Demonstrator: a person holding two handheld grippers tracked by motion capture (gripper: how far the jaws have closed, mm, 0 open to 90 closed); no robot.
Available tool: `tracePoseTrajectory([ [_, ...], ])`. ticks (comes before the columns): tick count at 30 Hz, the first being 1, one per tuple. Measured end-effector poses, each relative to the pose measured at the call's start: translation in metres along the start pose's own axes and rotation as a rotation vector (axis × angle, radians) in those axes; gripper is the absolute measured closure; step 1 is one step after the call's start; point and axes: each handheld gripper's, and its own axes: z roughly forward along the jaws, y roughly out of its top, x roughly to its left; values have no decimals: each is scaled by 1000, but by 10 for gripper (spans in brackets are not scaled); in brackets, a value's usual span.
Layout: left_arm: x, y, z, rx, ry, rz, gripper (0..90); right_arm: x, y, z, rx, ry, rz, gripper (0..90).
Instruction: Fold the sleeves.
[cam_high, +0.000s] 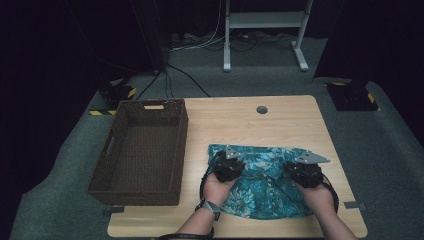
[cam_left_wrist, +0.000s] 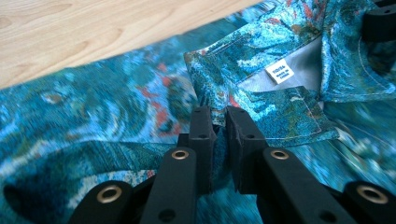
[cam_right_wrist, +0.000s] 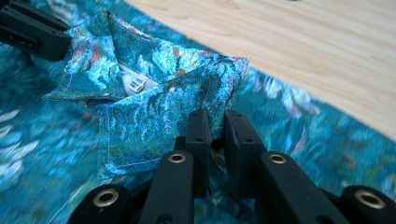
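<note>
A teal flower-print shirt (cam_high: 260, 187) lies folded on the wooden table (cam_high: 280, 120), collar toward the middle. My left gripper (cam_high: 227, 167) is shut on a pinch of the shirt's cloth (cam_left_wrist: 140, 107) just left of the collar (cam_left_wrist: 261, 79), where a white label (cam_left_wrist: 280, 72) shows. My right gripper (cam_high: 304, 172) is shut on the shirt (cam_right_wrist: 56, 154) just right of the collar (cam_right_wrist: 159, 112), fabric bunched between its jaws. In each gripper view, the other gripper's black jaw appears at the top corner.
A dark brown woven basket (cam_high: 142, 150) stands empty on the table's left side, close to the shirt's left edge. A round grommet hole (cam_high: 261, 109) sits near the table's far edge. Grey carpet, cables and a white stand lie beyond the table.
</note>
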Motion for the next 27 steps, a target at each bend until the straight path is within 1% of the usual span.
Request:
tracePoseTrajectory([
  [2, -4, -6, -2, 10, 0, 12, 801, 3, -6, -4, 3, 6, 2, 804],
  [3, -4, -6, -2, 10, 0, 12, 799, 5, -10, -5, 8, 9, 5, 804],
  [5, -9, -15, -1, 25, -5, 16, 793, 8, -17, -5, 20, 13, 9, 802],
  [7, -11, -21, 1, 38, -3, 24, 776, 10, -26, -4, 28, 20, 21, 798],
  [8, -12, -23, 1, 41, 2, 27, 761, 11, -29, -3, 30, 22, 25, 796],
  [10, -13, -26, 2, 41, 0, 12, 699, 11, -33, -2, 37, 23, 24, 791],
  [11, -13, -27, 1, 34, 0, 5, 678, 11, -33, -2, 39, 20, 20, 789],
  [14, -10, -23, -4, 7, 18, 4, 623, 9, -36, -2, 42, 22, 20, 787],
  [16, -5, -20, -5, -15, 33, -10, 589, 11, -39, 0, 51, 25, 18, 785],
  [17, -2, -18, -4, -20, 41, -27, 573, 12, -39, 1, 54, 24, 11, 783],
  [18, -2, -18, -4, -20, 41, -27, 549, 12, -39, 1, 54, 24, 11, 783],
  [19, 5, -16, -1, -15, 70, -56, 516, 12, -39, 1, 51, 17, -4, 779],
  [20, 8, -16, 1, -12, 86, -60, 505, 12, -40, 1, 49, 16, -5, 777],
  [21, 10, -16, 3, -1, 114, -52, 487, 12, -41, 1, 48, 18, -8, 775],
  [22, 10, -16, 3, -1, 114, -52, 466, 11, -42, 2, 50, 22, -6, 774],
  [23, 15, -16, 8, 19, 157, -64, 435, 11, -43, 2, 53, 26, -3, 772],
  [24, 18, -16, 9, 20, 162, -79, 413, 11, -44, 2, 55, 28, -5, 770],
  [25, 20, -16, 10, 22, 168, -83, 408, 10, -44, 2, 56, 28, -4, 769],
  [27, 20, -15, 13, 32, 188, -73, 385, 10, -45, 2, 56, 31, -3, 766],
])
